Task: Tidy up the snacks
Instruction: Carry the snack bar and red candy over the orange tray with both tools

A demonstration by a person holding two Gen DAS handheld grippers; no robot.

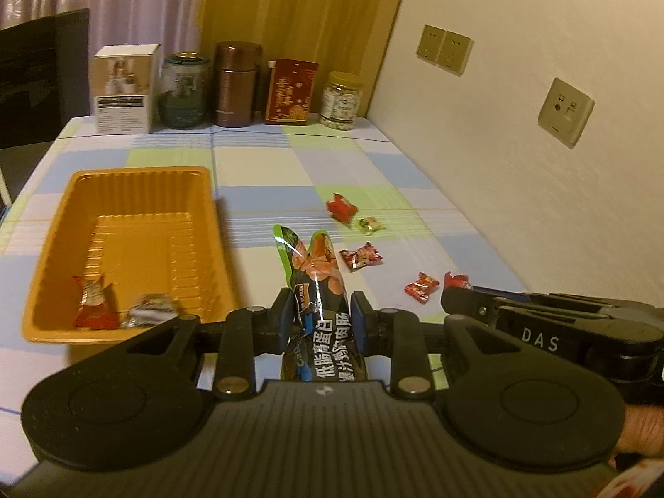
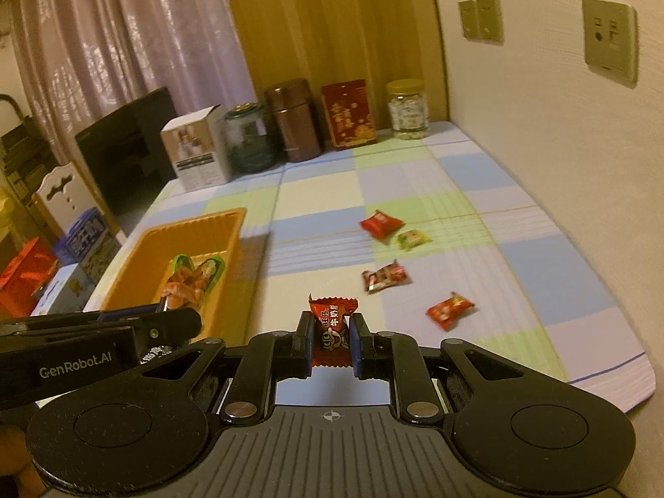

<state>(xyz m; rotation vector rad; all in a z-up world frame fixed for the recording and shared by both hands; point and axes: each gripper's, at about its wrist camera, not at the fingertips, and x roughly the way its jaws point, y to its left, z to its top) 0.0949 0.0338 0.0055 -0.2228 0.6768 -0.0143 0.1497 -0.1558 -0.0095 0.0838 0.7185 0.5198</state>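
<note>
Pointing away from cam — sausage pack [image 1: 317, 286], long axis fwd.

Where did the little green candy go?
The small green-wrapped candy lies on the checked tablecloth toward the wall side, right beside the flat red snack packet, far from the orange plastic tray.

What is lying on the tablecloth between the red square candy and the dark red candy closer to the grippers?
A small pale green candy lies between the red square candy and the dark red candy, slightly off to the right. The right wrist view shows this best.
</note>
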